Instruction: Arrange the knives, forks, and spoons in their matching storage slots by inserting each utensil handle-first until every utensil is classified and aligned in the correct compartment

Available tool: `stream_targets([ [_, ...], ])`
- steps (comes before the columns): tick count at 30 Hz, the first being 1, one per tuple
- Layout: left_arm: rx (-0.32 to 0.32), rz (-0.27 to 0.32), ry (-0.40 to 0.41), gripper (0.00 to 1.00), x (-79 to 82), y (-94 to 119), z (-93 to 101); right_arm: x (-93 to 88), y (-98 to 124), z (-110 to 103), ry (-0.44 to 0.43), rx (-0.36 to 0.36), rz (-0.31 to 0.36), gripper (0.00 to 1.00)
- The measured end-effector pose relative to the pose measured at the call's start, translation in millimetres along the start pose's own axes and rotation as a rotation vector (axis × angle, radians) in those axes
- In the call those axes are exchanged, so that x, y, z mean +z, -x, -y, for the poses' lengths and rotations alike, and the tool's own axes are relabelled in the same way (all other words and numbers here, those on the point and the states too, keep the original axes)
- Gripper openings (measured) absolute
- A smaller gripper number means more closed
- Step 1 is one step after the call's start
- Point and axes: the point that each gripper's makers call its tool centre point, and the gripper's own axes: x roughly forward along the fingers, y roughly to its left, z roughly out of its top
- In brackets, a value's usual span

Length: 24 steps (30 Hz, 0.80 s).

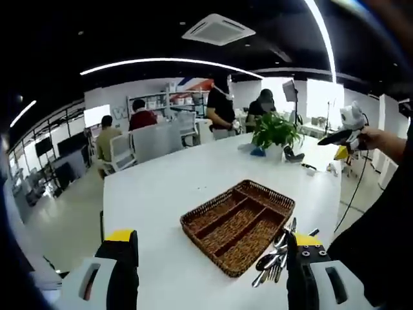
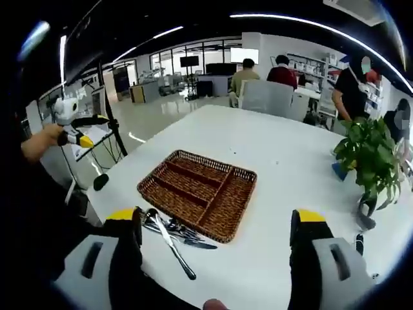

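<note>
So, in the left gripper view, the left gripper (image 1: 213,274) has its yellow-tipped grey jaws spread wide with nothing between them, held above the big white table (image 1: 168,187). The brown woven wicker cutlery tray (image 1: 237,225) sits near the middle, its long slots looking empty from here, and the loose pile of shiny metal knives, forks and spoons (image 1: 276,255) lies on the table touching or just beside the tray's near-right edge, close to the right-hand jaw. My read is that sorting hasn't started yet, since nothing is in a compartment. Off to the far side there's a green potted plant in a white pot (image 1: 275,134), well apart from the tray, plus people at desks in the background. In the right gripper view, the right gripper (image 2: 222,258) is also wide open and holding nothing, and the same pile (image 2: 171,237) sits just by its left-hand jaw, in front of the tray (image 2: 197,192); one long piece pokes out toward the camera away from the rest. Next move, I'd guess, calls for closing on a single utensil, probably that stray one, and turning it so the handle leads into a slot. Room-wise there's loads of bare table around the tray, but the table's near edge is close behind the pile, so a nudged piece could slide off.
</note>
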Motion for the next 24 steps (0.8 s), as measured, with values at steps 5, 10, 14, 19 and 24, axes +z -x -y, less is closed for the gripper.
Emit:
stream_targets([
  [5, -0.015, -0.020, -0.007, 1.00, -0.9, 0, 4.9, 0.2, 0, -1, 0.065, -0.014, -0.023, 0.97],
  [10, -0.011, -0.008, -0.003, 1.00, 3.1, 2, 6.4, 5.1, 5, -1, 0.106, -0.008, -0.026, 0.96],
  [14, -0.013, -0.010, -0.011, 1.00, 2.6, 2, 6.8, 8.7, 9, 4, 0.114, -0.016, -0.018, 0.95],
  [19, -0.018, -0.005, -0.001, 1.00, 6.8, 1, 10.1, 22.0, 14, 11, 0.154, -0.032, 0.016, 0.90],
  [24, -0.012, -0.019, -0.015, 1.00, 1.6, -1, 9.8, 19.7, 9, 10, 0.110, -0.006, 0.016, 0.98],
])
